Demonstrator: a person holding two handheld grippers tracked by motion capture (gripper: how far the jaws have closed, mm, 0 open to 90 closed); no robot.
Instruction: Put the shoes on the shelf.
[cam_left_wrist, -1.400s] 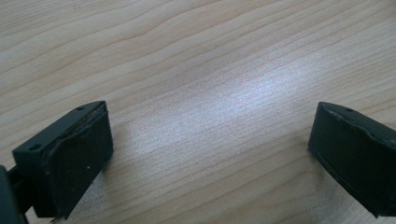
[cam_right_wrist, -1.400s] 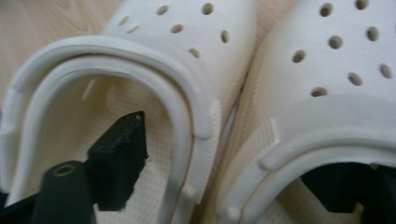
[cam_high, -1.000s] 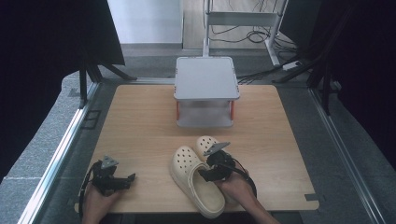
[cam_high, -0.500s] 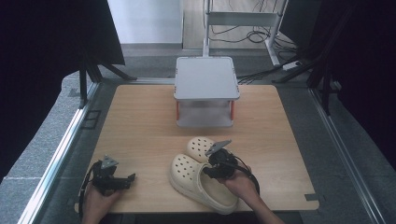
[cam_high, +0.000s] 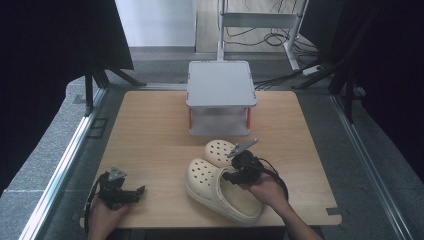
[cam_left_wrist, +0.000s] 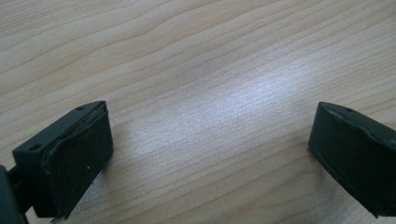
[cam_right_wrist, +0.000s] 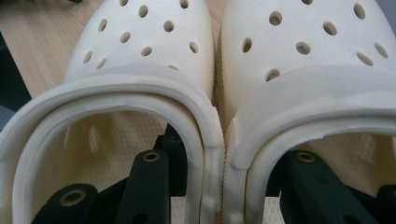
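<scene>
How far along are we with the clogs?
Done: both cream clogs pressed side by side, one jaw inside each, right gripper shut on their inner walls. In hand: lifting the pair. Left: setting them down, maybe at the grey rack. Left gripper rests open on the table.

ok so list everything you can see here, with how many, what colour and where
clogs: two, cream, with holes over the toes, side by side at the near middle of the table, inner walls pressed together
stand: one, grey top with orange posts, at the far middle of the table
table: one, light wood, under everything
cables: several, dark, on the floor beyond the table
left tongs: one, black, at the near left corner, jaws wide apart over bare wood, nothing between them
right tongs: one, black, one jaw inside each clog, clamping the two inner walls; jaws have just been closing
hands: two, one on each pair of tongs, coming in from the near edge
</scene>
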